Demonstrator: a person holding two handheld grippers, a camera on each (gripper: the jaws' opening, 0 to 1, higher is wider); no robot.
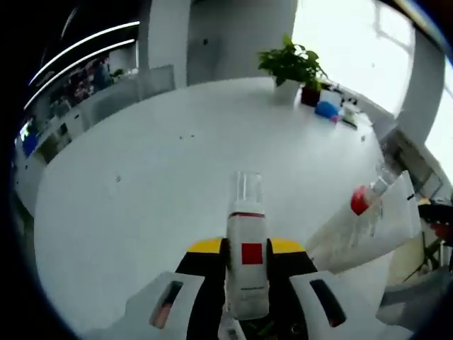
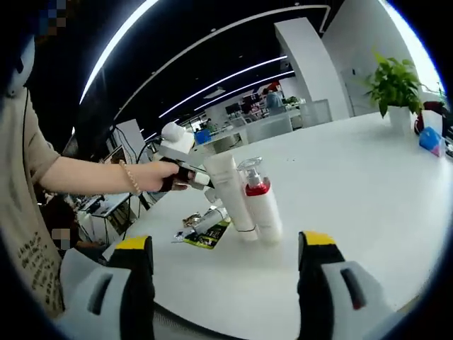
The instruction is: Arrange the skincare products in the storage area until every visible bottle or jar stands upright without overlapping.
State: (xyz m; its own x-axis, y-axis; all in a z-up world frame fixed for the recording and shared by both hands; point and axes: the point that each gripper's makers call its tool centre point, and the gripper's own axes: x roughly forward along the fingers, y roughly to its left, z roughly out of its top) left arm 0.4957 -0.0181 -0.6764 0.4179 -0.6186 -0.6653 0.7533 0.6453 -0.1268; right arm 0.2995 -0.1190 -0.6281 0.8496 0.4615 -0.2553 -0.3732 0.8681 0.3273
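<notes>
A white bottle (image 1: 246, 227) with a clear cap and a red square label stands between the yellow-tipped jaws of my left gripper (image 1: 245, 248), which is shut on it. To its right are a white tube (image 1: 368, 234) and a pump bottle with a red collar (image 1: 361, 200). In the right gripper view the same tube (image 2: 230, 191) and red-collared bottle (image 2: 260, 202) stand upright side by side on the white table (image 2: 368, 198). My right gripper (image 2: 226, 248) is open just short of them, with nothing between its jaws. A hand holds the left gripper (image 2: 191, 177) beside the tube.
A green packet (image 2: 209, 237) with a small silver item lies left of the tube. A potted plant (image 1: 290, 64) and a blue object (image 1: 325, 108) sit at the table's far side. A person's arm (image 2: 92, 173) reaches in from the left.
</notes>
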